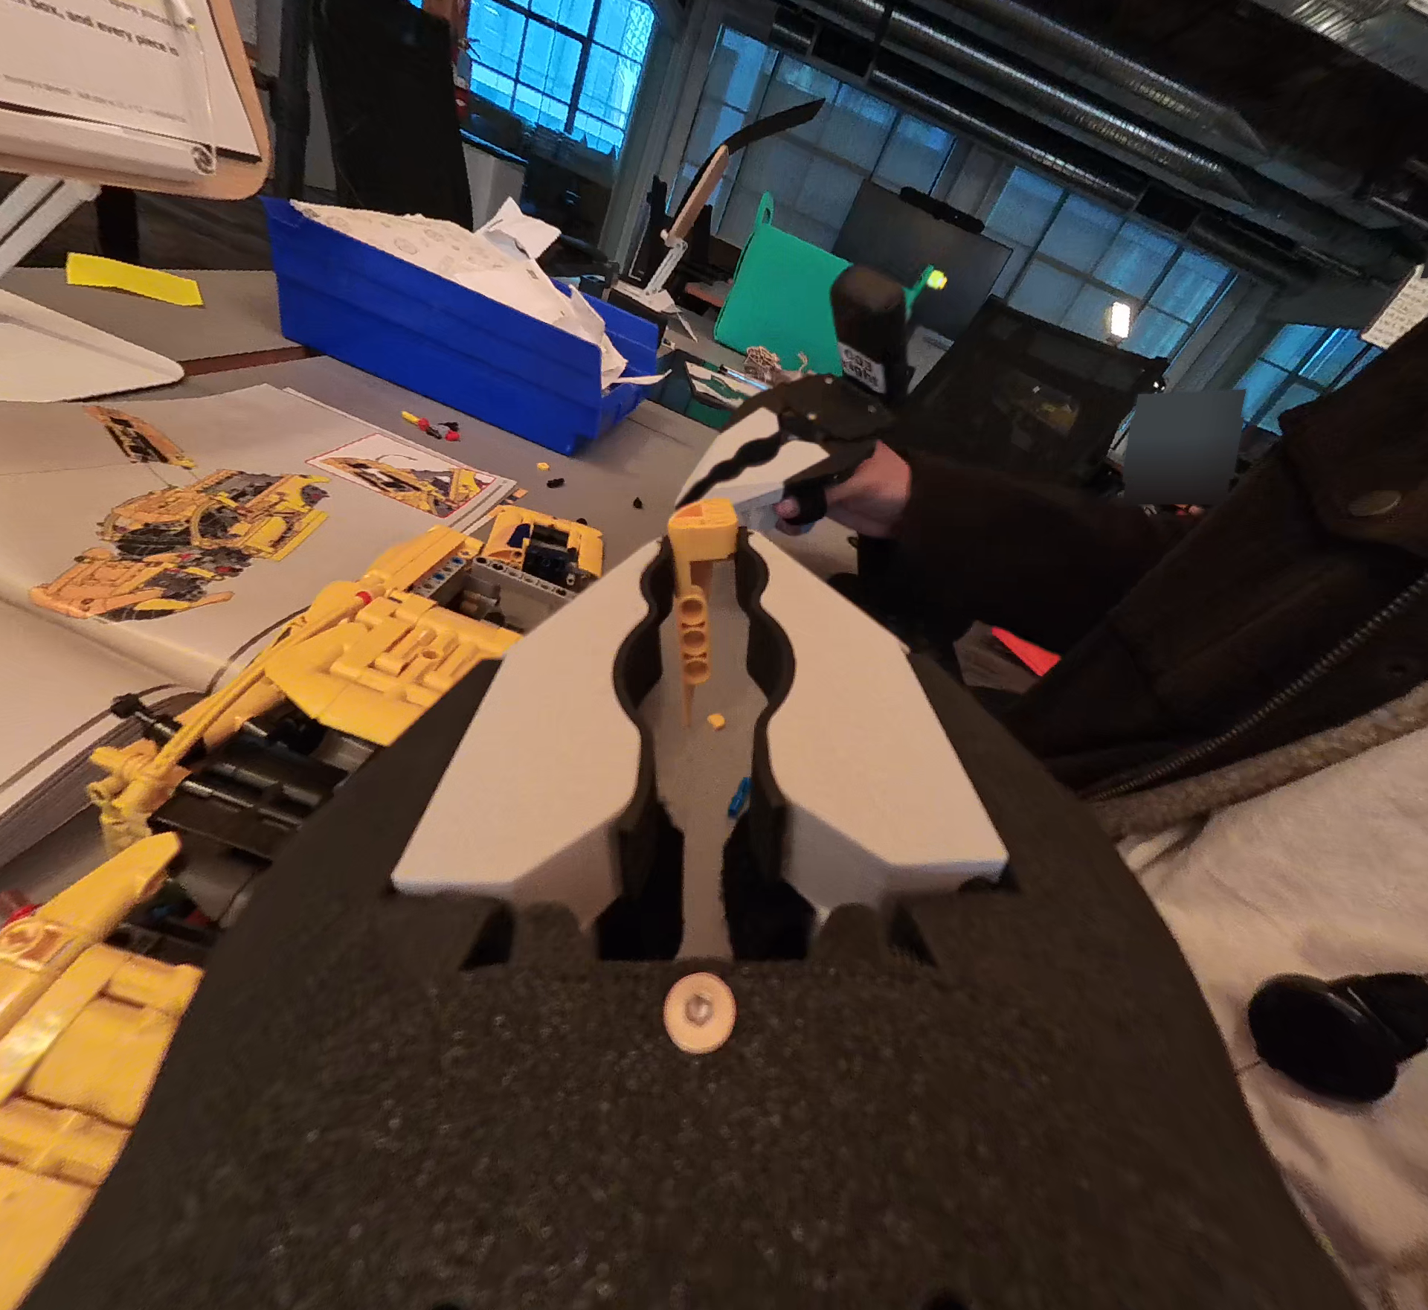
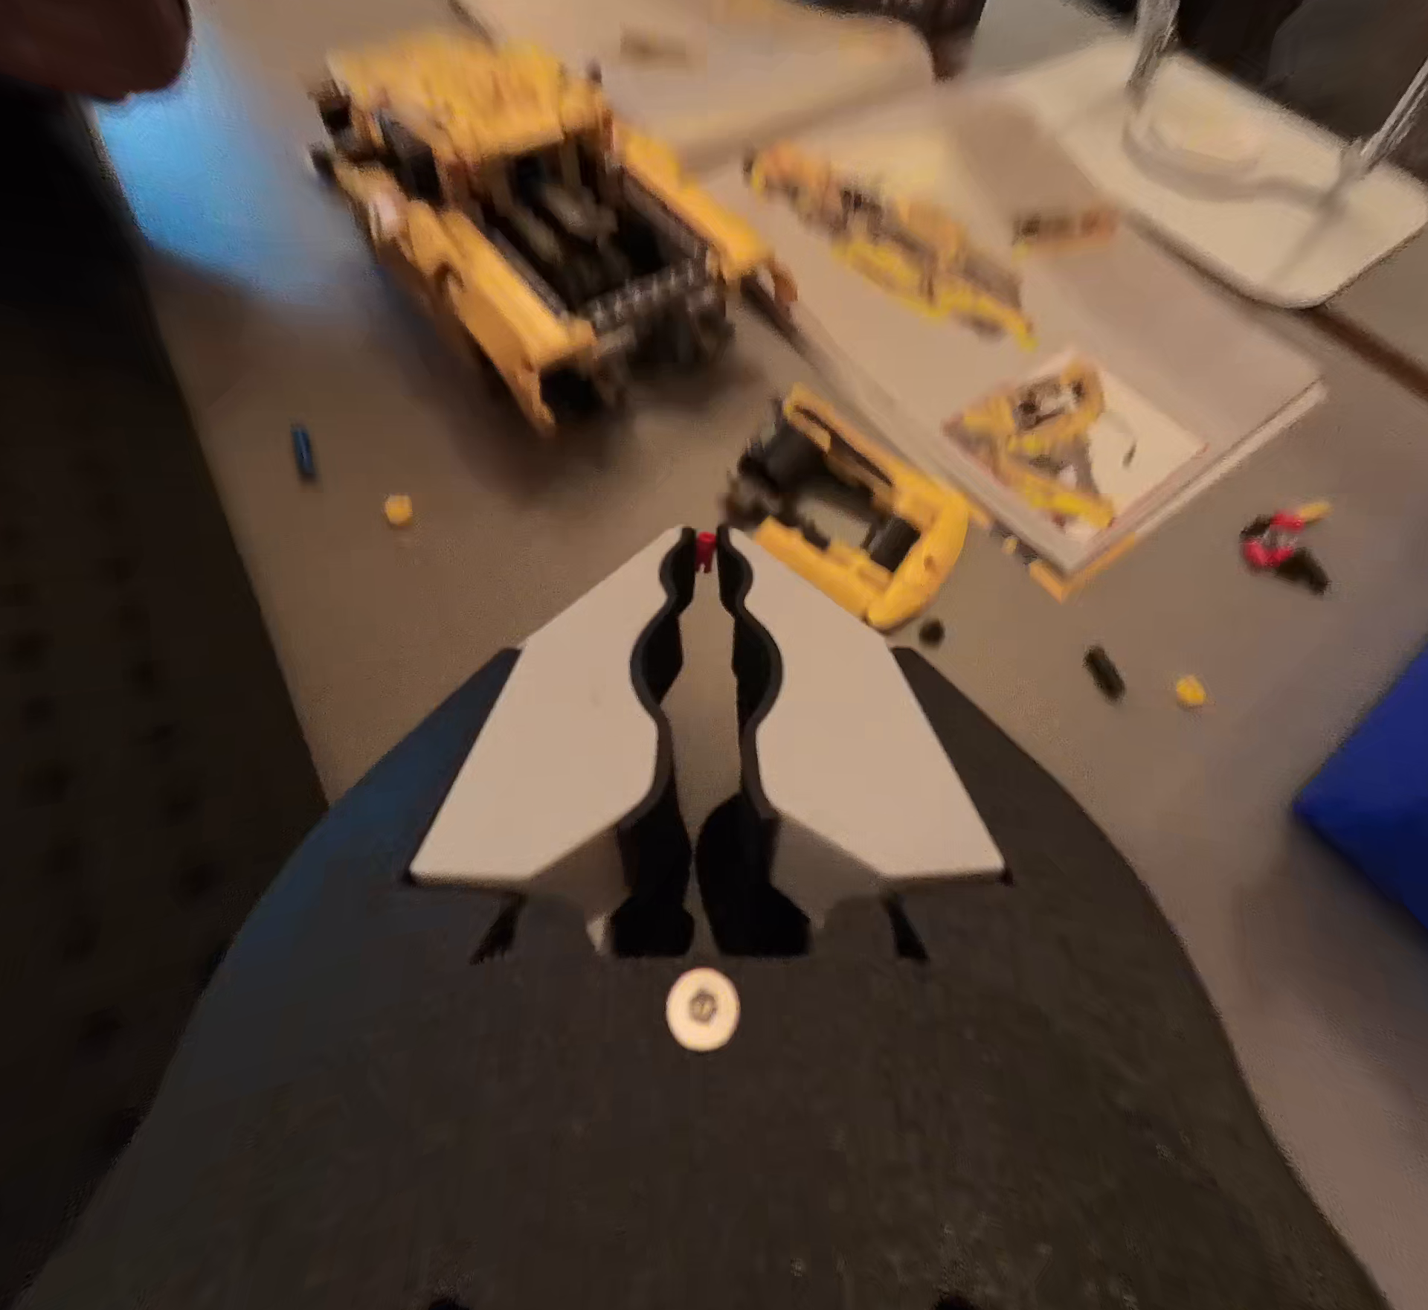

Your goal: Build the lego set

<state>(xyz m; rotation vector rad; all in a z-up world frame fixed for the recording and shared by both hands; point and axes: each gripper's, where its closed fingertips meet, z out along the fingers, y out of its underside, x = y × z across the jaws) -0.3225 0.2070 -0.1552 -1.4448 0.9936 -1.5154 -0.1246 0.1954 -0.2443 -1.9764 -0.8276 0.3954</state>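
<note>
Left gripper (image 1: 699, 546) around yellow beam (image 1: 694, 600)

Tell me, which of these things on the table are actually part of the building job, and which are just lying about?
Part of the job:
- yellow beam piece in the left gripper
- small red pin in the right gripper
- yellow vehicle model
- smaller yellow sub-assembly
- instruction booklet
- loose small pieces

Just lying about:
- blue bin of crumpled paper
- green bag
- yellow paper strip
</note>
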